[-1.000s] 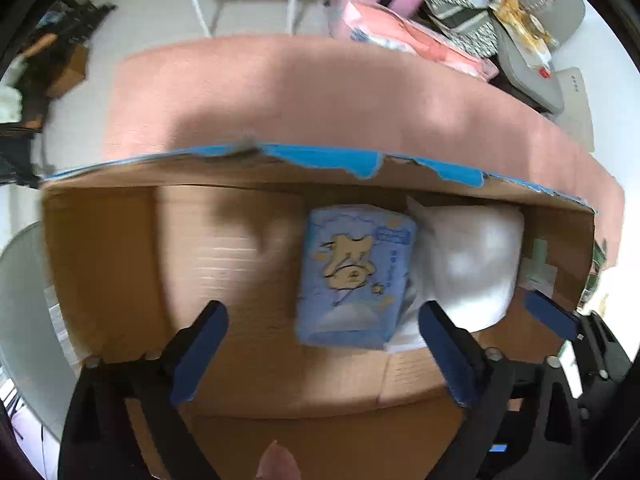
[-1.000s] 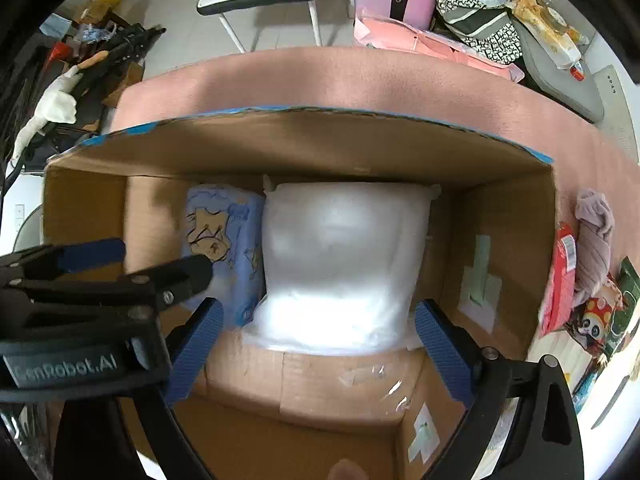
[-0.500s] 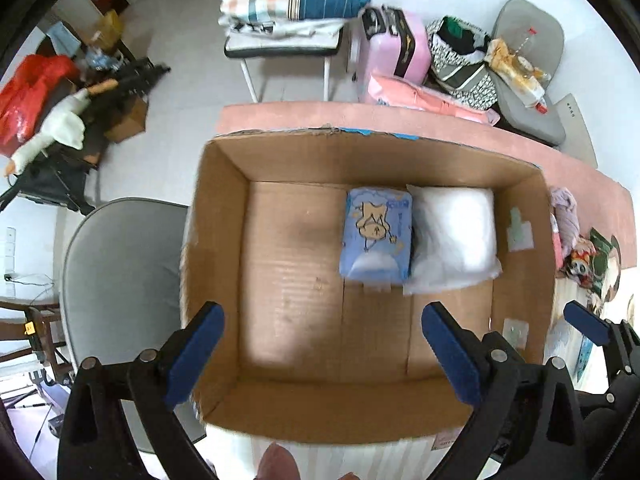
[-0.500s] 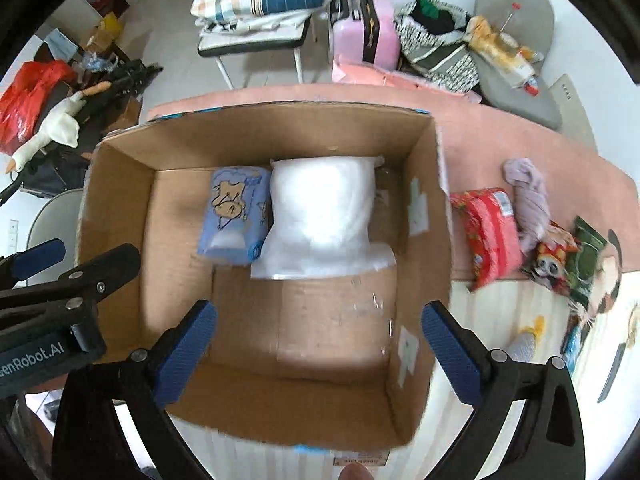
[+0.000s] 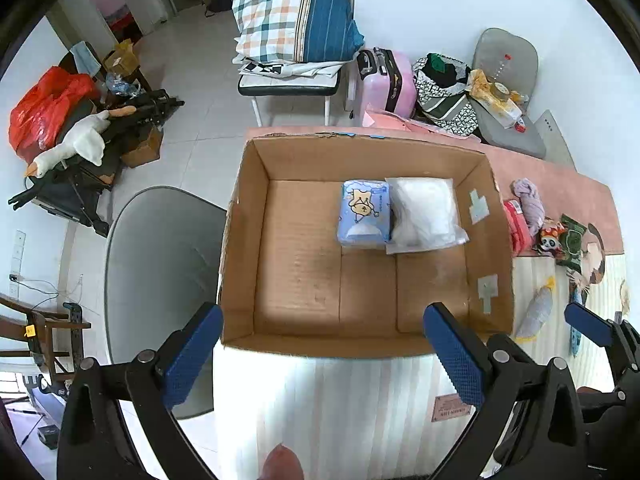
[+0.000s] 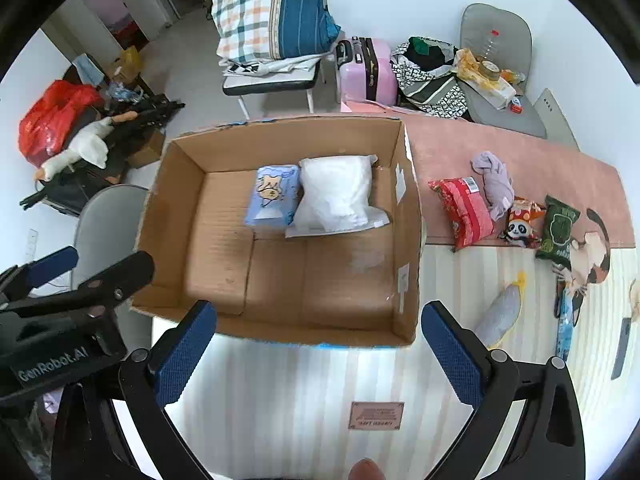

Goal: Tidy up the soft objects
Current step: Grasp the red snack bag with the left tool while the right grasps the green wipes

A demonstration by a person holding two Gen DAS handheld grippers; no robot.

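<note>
An open cardboard box point(image 5: 244, 240) point(image 6: 412, 240) stands on the table. Inside, at the far wall, lie a blue cartoon-print soft pack point(image 5: 363, 213) point(image 6: 273, 196) and a white plastic-wrapped cushion point(image 5: 424, 210) point(image 6: 335, 194), side by side. Right of the box lie a red pack point(image 6: 466, 212), a lilac cloth point(image 6: 494, 184), a panda pack point(image 6: 520, 228), a green pack point(image 6: 558, 228) and a grey-yellow plush point(image 6: 500, 314). My left gripper point(image 5: 320, 352) and right gripper point(image 6: 316, 352) are open and empty, held high in front of the box.
A grey chair point(image 5: 160, 264) stands left of the box. A pink cloth point(image 6: 520, 152) covers the far table. Behind are a chair with a plaid pillow point(image 5: 292, 16), a pink suitcase point(image 5: 386, 80), bags and a goose plush point(image 5: 76, 140).
Both grippers have pulled back and up, out of the box. The view went from close inside the box to the whole box and table. The packs stay in place.
</note>
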